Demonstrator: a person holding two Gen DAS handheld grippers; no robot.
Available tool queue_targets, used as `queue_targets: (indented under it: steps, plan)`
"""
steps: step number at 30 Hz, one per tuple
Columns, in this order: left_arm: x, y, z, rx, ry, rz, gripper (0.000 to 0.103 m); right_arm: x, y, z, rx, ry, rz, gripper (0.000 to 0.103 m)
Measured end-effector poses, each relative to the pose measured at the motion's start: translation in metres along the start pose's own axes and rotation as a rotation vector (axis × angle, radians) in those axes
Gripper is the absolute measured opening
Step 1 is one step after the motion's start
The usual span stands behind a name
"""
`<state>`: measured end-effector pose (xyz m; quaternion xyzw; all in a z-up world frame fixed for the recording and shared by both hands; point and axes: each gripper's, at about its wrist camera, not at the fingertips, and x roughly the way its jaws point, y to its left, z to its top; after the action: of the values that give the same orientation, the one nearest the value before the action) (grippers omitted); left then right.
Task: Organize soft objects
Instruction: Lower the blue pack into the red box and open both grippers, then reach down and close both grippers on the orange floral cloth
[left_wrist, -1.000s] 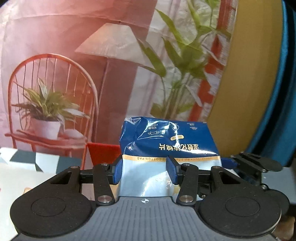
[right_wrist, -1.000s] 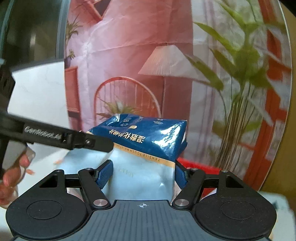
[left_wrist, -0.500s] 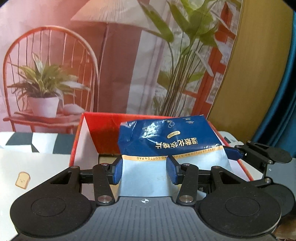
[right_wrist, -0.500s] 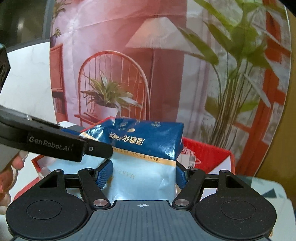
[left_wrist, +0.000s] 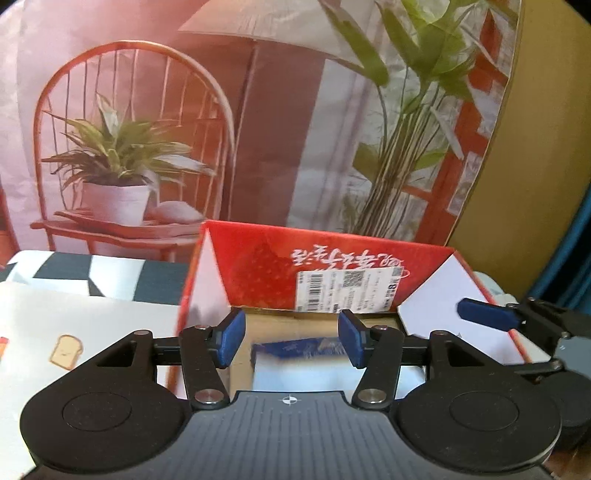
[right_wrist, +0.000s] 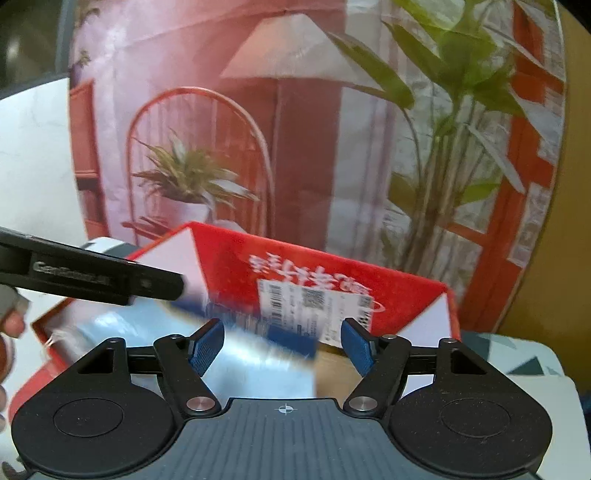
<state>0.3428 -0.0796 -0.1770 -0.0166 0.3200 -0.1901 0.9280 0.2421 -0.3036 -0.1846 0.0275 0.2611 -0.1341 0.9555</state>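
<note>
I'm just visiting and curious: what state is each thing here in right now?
Box: open, flaps up.
Pack: lying inside the box, blurred, gripped by nothing.
Left gripper: jaws opening, pads clear of the pack.
Right gripper: open, pads not pressing the pack.

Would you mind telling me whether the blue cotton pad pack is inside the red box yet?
Inside. The cotton pad pack sits low between the red box's walls, clear of the left gripper's opening jaws.

Blue packet (right_wrist: 258, 354) motion-blurred, print unreadable
</note>
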Motion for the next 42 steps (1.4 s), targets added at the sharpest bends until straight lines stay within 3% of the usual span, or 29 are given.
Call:
queue_targets:
  steps: [4, 9, 17, 29, 42]
  plan:
    - [-0.016, 0.004, -0.003, 0.005, -0.003, -0.019, 0.058, -0.012, -0.009, -0.003, 0.067, -0.013, 0.029, 0.067]
    - [-0.052, -0.003, -0.018, 0.044, -0.008, -0.033, 0.058, -0.049, -0.013, -0.006, 0.128, -0.091, 0.075, 0.067]
    - [-0.092, -0.007, -0.068, 0.014, 0.036, -0.071, 0.058, -0.099, 0.0, -0.034, 0.189, -0.134, 0.119, 0.067]
    - [-0.084, 0.013, -0.128, -0.084, 0.155, -0.04, 0.058, -0.094, 0.022, -0.115, 0.22, 0.085, 0.117, 0.067]
    - [-0.069, 0.022, -0.164, -0.161, 0.262, -0.06, 0.058, -0.08, 0.028, -0.137, 0.22, 0.164, 0.122, 0.069]
